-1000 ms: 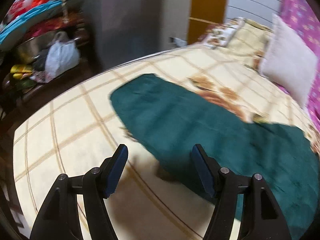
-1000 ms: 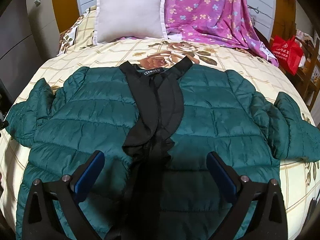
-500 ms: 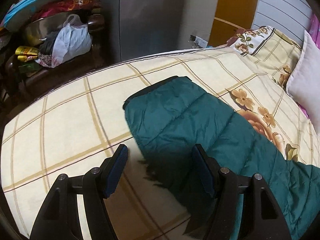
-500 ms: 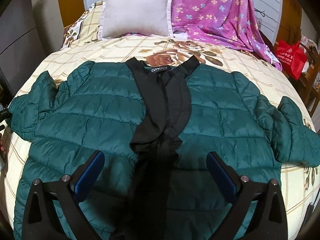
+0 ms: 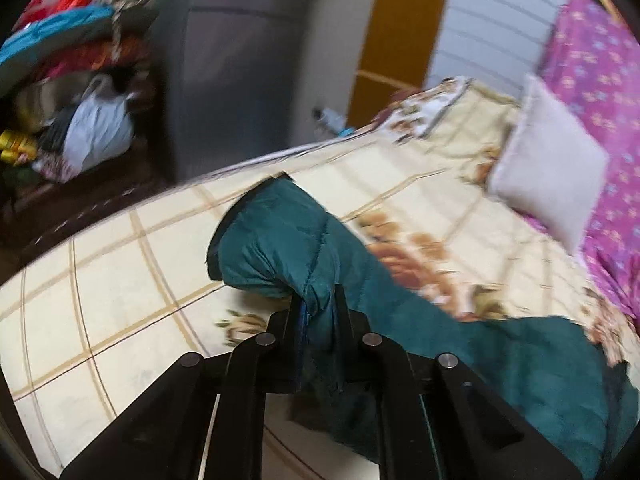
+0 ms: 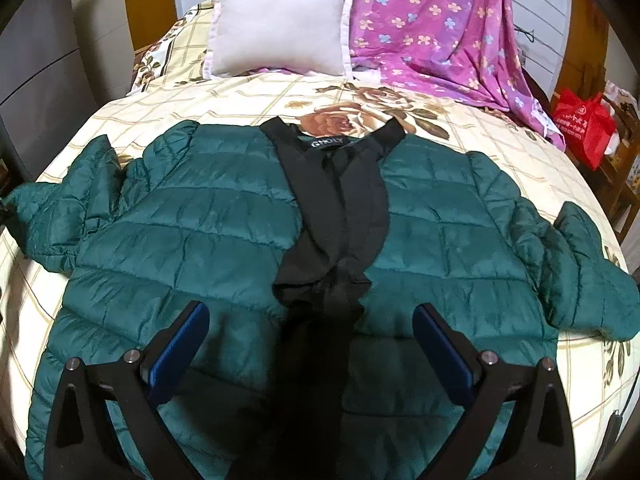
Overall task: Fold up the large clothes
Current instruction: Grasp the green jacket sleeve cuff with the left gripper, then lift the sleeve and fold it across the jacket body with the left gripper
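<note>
A dark green quilted jacket (image 6: 224, 240) with a black collar and front lies spread face up on the bed, both sleeves out to the sides. In the left wrist view my left gripper (image 5: 318, 304) is shut on the jacket's left sleeve (image 5: 276, 248), pinching a fold near the cuff and lifting it off the bedspread. My right gripper (image 6: 310, 344) hangs open above the jacket's lower front, with nothing between its blue pads (image 6: 180, 348). The right sleeve (image 6: 580, 272) lies bunched at the bed's right side.
The bed carries a cream checked bedspread (image 6: 460, 136) with flowers, a pale cushion (image 6: 280, 24) and a purple flowered blanket (image 6: 452, 20) at its head. A red bag (image 6: 584, 124) stands on the right. A grey cabinet (image 5: 240, 60) and cluttered shelves (image 5: 68, 80) stand beyond the left edge.
My left gripper went from open over the sleeve end to shut on it, and the sleeve now rises from the bedspread. The right gripper stayed open above the jacket.
</note>
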A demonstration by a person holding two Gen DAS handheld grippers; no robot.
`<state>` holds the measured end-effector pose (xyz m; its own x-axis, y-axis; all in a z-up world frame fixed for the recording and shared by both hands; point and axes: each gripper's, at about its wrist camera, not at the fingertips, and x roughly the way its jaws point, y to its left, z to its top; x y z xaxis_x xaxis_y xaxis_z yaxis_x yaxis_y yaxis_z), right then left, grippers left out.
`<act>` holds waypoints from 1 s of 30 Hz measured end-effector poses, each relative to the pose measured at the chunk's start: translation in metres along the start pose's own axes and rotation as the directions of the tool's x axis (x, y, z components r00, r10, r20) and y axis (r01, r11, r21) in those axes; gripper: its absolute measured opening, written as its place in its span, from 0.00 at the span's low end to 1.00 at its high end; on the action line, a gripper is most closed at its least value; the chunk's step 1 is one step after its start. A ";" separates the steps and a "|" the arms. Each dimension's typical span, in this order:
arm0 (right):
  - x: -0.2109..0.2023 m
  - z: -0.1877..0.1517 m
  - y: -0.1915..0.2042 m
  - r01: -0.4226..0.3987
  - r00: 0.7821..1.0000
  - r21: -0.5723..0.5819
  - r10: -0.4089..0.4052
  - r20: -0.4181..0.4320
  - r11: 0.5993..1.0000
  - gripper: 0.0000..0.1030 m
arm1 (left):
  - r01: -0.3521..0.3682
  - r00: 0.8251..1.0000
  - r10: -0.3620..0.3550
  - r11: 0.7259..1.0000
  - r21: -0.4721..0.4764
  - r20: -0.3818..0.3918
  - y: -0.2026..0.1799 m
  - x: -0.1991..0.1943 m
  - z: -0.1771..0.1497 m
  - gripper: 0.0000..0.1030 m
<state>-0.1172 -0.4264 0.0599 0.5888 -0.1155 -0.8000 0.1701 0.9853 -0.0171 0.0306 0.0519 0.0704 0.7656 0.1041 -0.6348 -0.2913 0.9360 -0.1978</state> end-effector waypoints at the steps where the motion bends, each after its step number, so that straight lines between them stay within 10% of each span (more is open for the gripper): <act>1: -0.002 -0.001 -0.002 0.000 1.000 0.005 0.000 0.002 1.000 1.00 | 0.027 1.000 -0.027 1.000 0.009 0.012 -0.007 -0.010 0.001 0.00; 13: -0.021 -0.007 -0.035 0.021 1.000 0.052 -0.022 0.020 0.998 1.00 | 0.271 0.958 -0.284 0.941 0.200 0.036 -0.110 -0.113 -0.020 0.00; 30: -0.046 -0.026 -0.112 0.061 0.997 0.148 -0.066 0.032 0.987 1.00 | 0.506 0.859 -0.474 0.740 0.443 -0.190 -0.273 -0.180 -0.141 0.00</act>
<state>-0.1835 -0.5280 0.0827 0.6015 -0.1843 -0.7773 0.3205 0.9470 0.0235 -0.1082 -0.2701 0.1334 0.6870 -0.4185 -0.5940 0.4264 0.8941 -0.1368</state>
